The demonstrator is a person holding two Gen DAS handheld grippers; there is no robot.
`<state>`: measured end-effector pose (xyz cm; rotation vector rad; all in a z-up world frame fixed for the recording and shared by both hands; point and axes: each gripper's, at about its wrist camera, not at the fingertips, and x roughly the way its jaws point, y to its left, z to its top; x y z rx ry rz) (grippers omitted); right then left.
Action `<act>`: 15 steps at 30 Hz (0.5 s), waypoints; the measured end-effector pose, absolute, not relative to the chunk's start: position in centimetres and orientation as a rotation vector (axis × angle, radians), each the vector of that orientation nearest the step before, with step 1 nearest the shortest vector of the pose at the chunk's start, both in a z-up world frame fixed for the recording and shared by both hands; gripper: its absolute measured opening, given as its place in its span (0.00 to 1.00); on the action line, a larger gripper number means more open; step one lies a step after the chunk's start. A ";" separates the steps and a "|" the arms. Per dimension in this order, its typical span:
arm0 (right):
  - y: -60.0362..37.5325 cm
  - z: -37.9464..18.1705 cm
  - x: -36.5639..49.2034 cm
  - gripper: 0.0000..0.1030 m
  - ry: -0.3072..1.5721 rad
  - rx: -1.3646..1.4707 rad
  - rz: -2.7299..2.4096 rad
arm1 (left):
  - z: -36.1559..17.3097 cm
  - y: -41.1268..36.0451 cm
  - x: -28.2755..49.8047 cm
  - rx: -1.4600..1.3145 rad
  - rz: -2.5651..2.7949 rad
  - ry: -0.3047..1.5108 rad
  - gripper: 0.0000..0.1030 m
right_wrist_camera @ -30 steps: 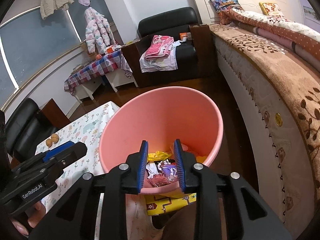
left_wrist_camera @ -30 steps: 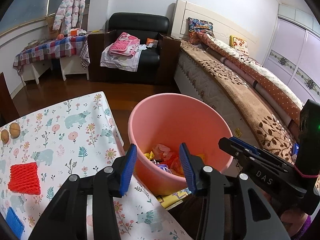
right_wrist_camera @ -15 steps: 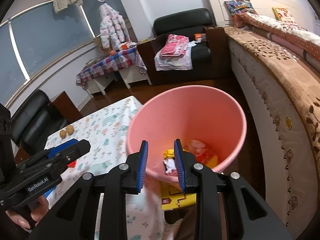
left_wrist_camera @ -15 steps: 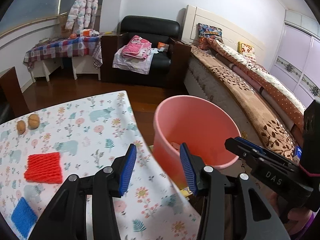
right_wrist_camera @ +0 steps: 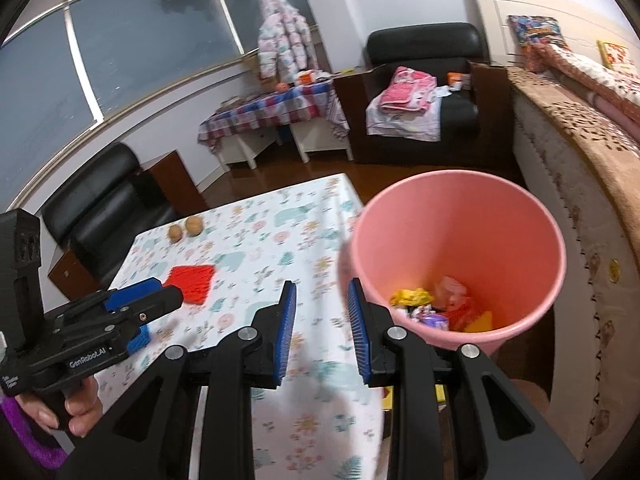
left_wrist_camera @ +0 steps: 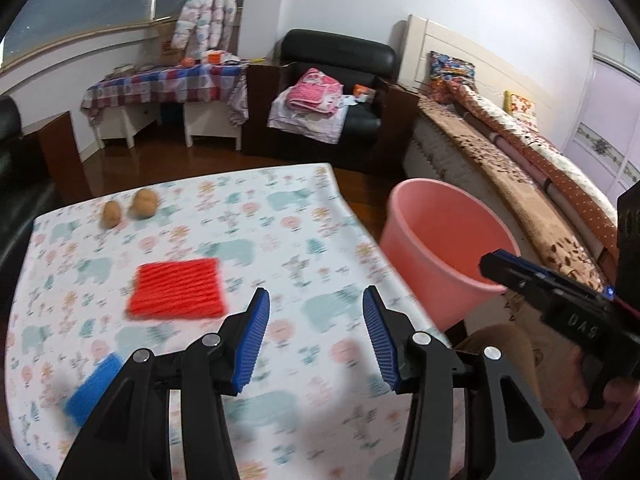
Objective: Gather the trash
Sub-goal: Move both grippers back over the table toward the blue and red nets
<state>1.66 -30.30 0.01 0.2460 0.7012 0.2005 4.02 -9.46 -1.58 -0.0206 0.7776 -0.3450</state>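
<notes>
On the flowered tablecloth (left_wrist_camera: 280,240) lie a red ribbed foam net (left_wrist_camera: 176,288) and a blue foam piece (left_wrist_camera: 94,388). My left gripper (left_wrist_camera: 316,336) hovers over the cloth just right of the red net; its jaws are opening and nothing is between them. The pink bin (left_wrist_camera: 416,264) stands off the table's right edge. My right gripper (right_wrist_camera: 322,320) is open and bare between the table edge and the bin (right_wrist_camera: 460,232), which holds crumpled wrappers (right_wrist_camera: 432,308). The red net (right_wrist_camera: 192,278) lies beyond the left gripper (right_wrist_camera: 160,300).
Two round brown nuts (left_wrist_camera: 128,208) sit at the table's far left. A bed (left_wrist_camera: 540,184) runs along the right past the bin. A black armchair (left_wrist_camera: 332,92) with pink clothes and a checked side table (left_wrist_camera: 168,84) stand at the back wall.
Both views have swung left from the bin to the table. The bin now sits at the right, the red net has come near the left gripper, whose jaws stand slightly wider.
</notes>
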 end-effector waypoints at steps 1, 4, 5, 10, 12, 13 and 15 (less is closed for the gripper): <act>-29.7 -0.1 1.7 0.26 0.705 0.238 0.213 | -1.7 -8.6 3.8 -0.016 -0.334 0.780 0.47; -28.6 -0.2 1.7 0.26 0.715 0.225 0.249 | -2.1 -6.0 3.1 -0.008 -0.310 0.781 0.47; -28.1 -0.2 1.8 0.26 0.720 0.221 0.265 | -2.3 -5.3 2.8 -0.004 -0.304 0.782 0.47; -25.3 -0.3 2.0 0.26 0.736 0.182 0.369 | -2.9 -1.1 1.5 0.000 -0.260 0.800 0.47; -23.4 -0.5 2.2 0.26 0.746 0.142 0.418 | -3.2 0.6 0.9 0.003 -0.245 0.811 0.48; -23.0 -0.6 2.2 0.26 0.750 0.131 0.430 | -3.4 1.2 0.7 0.003 -0.240 0.815 0.49; -21.3 -0.9 2.4 0.27 0.766 0.096 0.470 | -3.8 2.6 0.3 0.006 -0.230 0.827 0.50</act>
